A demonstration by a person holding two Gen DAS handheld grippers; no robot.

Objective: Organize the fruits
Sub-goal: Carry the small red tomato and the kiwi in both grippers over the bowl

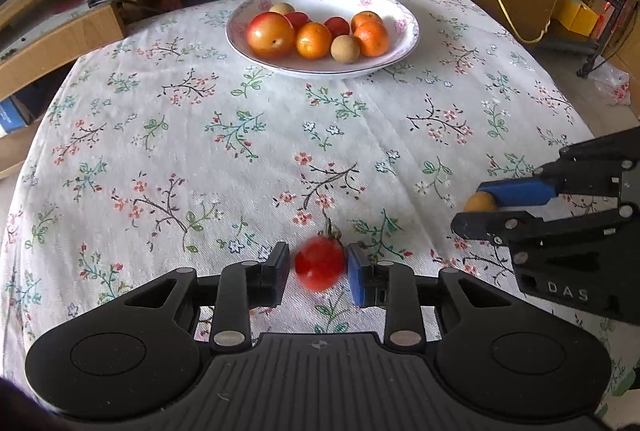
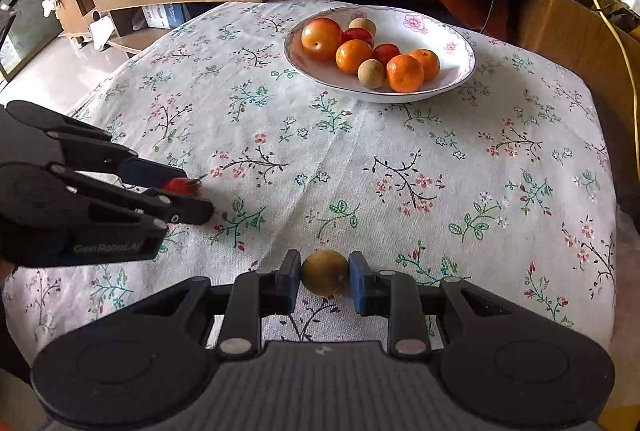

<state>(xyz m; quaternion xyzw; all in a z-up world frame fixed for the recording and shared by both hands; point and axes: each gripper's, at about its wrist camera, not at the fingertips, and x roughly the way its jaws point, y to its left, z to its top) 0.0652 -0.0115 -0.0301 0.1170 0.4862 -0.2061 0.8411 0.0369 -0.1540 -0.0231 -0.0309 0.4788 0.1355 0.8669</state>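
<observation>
Red and slightly blurred, a cherry tomato [image 1: 319,268] is seen between the pads of the left gripper [image 1: 319,273]; the right pad touches it, a slim gap shows at the left, so a firm clamp cannot be confirmed. A small tan fruit [image 2: 324,273] is clamped by the right gripper [image 2: 324,277]. Both sit low over the floral tablecloth [image 1: 240,151], well apart from the fruit-filled bowl [image 1: 406,31]. Gentle pressure is advised on the soft tomato, and each fruit should be lowered into a free spot in the bowl.
</observation>
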